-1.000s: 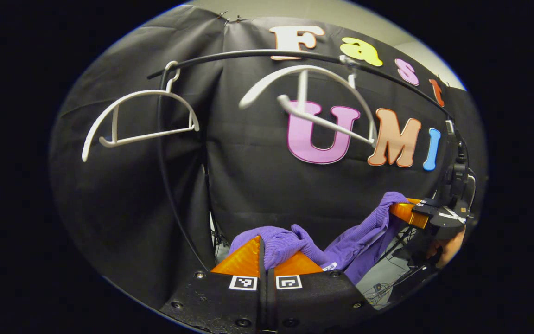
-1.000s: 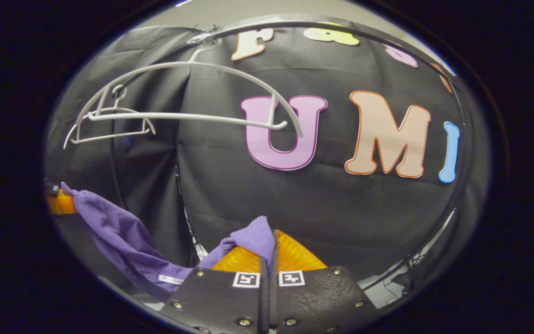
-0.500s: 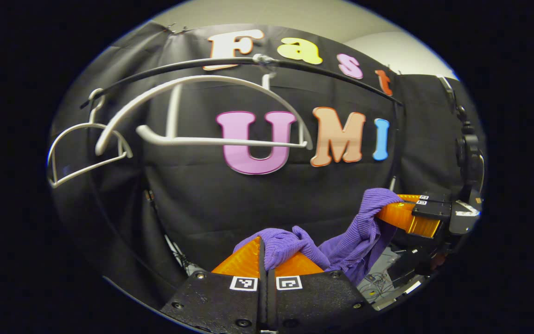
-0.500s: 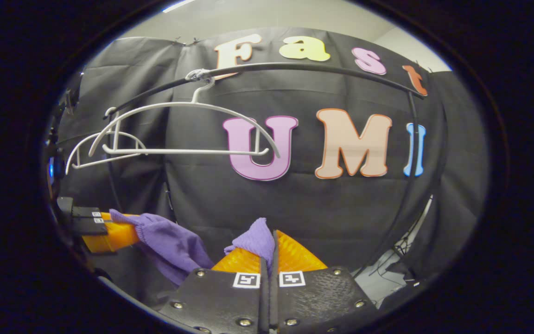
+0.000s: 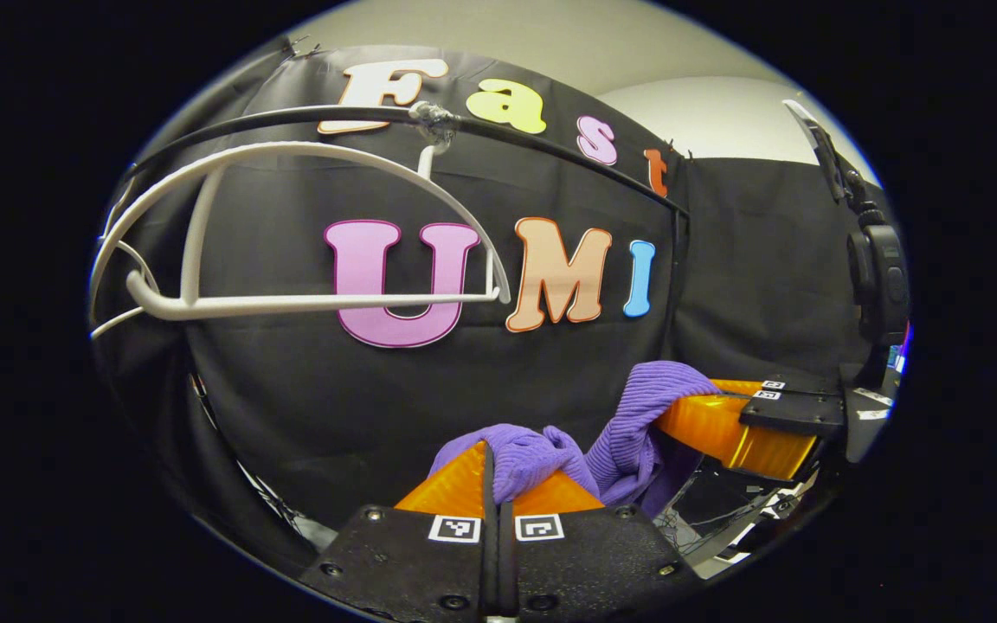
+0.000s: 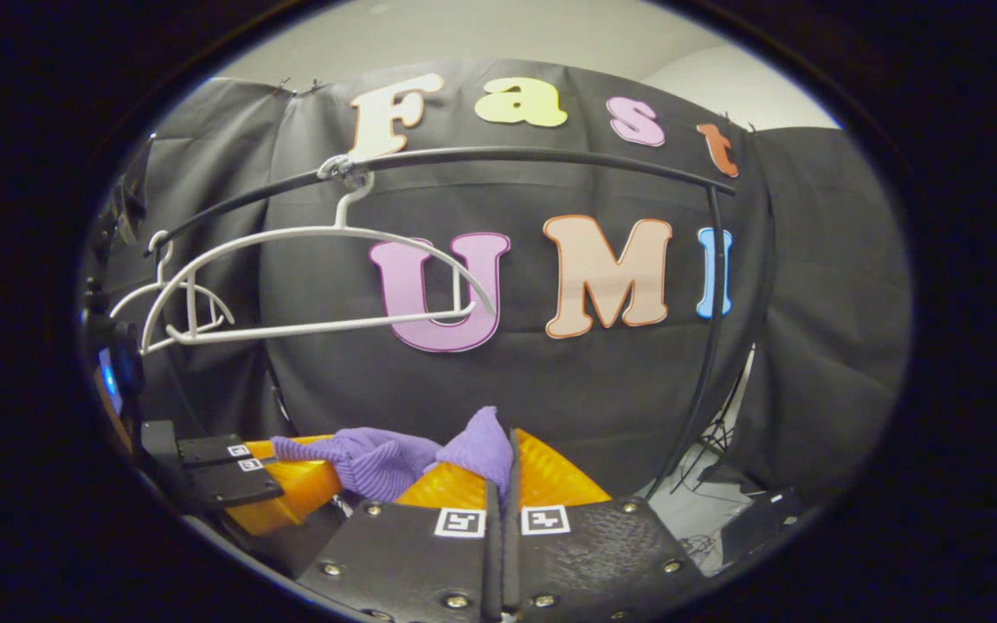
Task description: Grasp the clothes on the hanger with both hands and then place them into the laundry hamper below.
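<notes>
Both tools have closed toward each other over the last second, so the purple garment (image 5: 628, 424), earlier stretched between them, now bunches in a short slack fold. Left tool (image 5: 497, 472) and right tool (image 6: 498, 467) each clamp a corner of it. Its long axis runs left-right between them. White hanger (image 6: 317, 285) hangs bare on the rail (image 6: 533, 157). Judgement: removal complete; lowering into the hamper remains.

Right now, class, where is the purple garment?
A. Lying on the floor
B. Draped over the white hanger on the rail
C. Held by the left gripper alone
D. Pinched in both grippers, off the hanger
D: the purple garment is pinched in the shut jaws of the left gripper and of the right gripper, while the white hanger hangs bare on the black rail.
</notes>
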The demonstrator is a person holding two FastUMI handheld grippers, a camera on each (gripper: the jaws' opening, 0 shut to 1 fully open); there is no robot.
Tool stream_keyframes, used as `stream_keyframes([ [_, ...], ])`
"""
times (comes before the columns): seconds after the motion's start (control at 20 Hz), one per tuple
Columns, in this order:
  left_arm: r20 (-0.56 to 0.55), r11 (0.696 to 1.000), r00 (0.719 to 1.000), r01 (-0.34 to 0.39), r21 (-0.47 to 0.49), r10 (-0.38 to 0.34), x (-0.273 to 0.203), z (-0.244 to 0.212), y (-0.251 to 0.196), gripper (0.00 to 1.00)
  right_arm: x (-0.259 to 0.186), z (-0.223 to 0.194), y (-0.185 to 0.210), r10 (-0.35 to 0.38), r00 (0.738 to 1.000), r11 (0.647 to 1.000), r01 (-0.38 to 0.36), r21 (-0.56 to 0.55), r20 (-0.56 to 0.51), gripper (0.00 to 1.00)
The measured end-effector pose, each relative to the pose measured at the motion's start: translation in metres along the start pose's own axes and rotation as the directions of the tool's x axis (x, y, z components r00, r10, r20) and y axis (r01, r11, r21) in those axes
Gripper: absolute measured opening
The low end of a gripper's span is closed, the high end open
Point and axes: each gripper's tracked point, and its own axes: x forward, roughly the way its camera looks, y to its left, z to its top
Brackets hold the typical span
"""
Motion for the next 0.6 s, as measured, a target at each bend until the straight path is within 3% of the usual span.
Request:
stream_keyframes([
  [0.2, 0.011, 1.0, 1.0, 0.019, 0.01, -0.019, 0.004, 0.007, 0.0, 0.0, -0.001, 0.003, -0.002, -0.013, 1.0, 1.0, 0.013, 0.017, 0.007, 0.05],
  [0.25, 0.006, 1.0, 1.0, 0.015, 0.018, -0.015, 0.006, 0.004, 0.002, 0.0, 0.003, 0.0, -0.002, -0.012, 1.0, 1.0, 0.012, 0.022, -0.001, 0.01],
  [0.3, -0.002, 1.0, 1.0, 0.005, 0.022, -0.005, 0.008, 0.0, 0.006, 0.0, 0.007, -0.005, -0.001, -0.009, 1.0, 1.0, 0.009, 0.021, -0.012, 0.05],
  [0.6, -0.097, 0.996, 0.991, -0.092, 0.014, 0.093, 0.024, -0.045, 0.027, 0.0, 0.041, -0.039, -0.012, -0.029, 0.996, 0.996, 0.021, -0.086, -0.087, 0.01],
])
